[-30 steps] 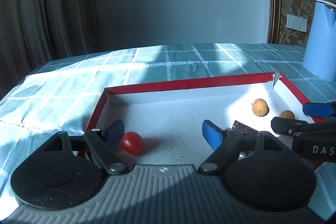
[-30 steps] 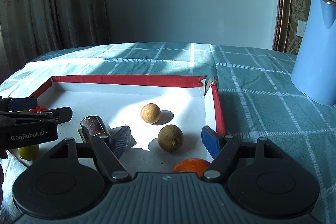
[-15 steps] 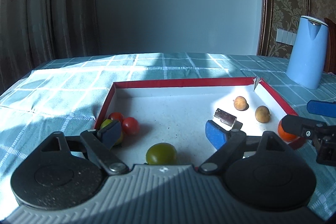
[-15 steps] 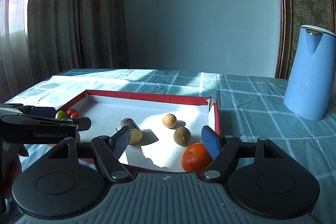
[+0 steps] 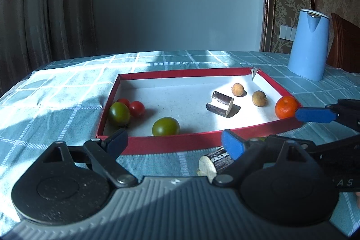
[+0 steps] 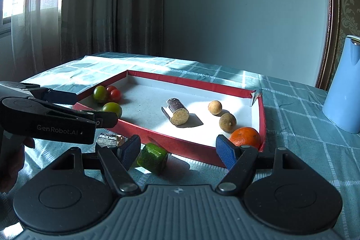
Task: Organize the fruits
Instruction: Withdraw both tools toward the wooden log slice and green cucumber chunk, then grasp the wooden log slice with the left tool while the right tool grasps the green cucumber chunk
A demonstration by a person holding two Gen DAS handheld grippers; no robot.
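Note:
A red-rimmed tray (image 5: 171, 142) (image 6: 261, 109) holds two green tomatoes (image 5: 166, 126) (image 6: 112, 107), two red cherry tomatoes (image 5: 136, 108) (image 6: 115, 94), a sugarcane piece (image 5: 221, 103) (image 6: 177, 115), two longans (image 5: 259, 98) (image 6: 227, 122) and an orange (image 5: 286, 106) (image 6: 245, 137). On the cloth in front of the tray lie another cane piece (image 5: 213, 162) (image 6: 108, 138) and a green chunk (image 6: 152, 158). My left gripper (image 5: 174, 142) is open and empty, held before the tray. My right gripper (image 6: 177, 150) is open and empty above the green chunk.
A blue kettle (image 5: 309, 44) (image 6: 344, 84) stands on the checked tablecloth at the right. Curtains hang at the left, a plain wall is behind. The tablecloth (image 5: 56, 91) stretches left of the tray.
Both grippers have pulled back and up out of the tray, so the whole tray and the pieces lying in front of it now show. Both stay open.

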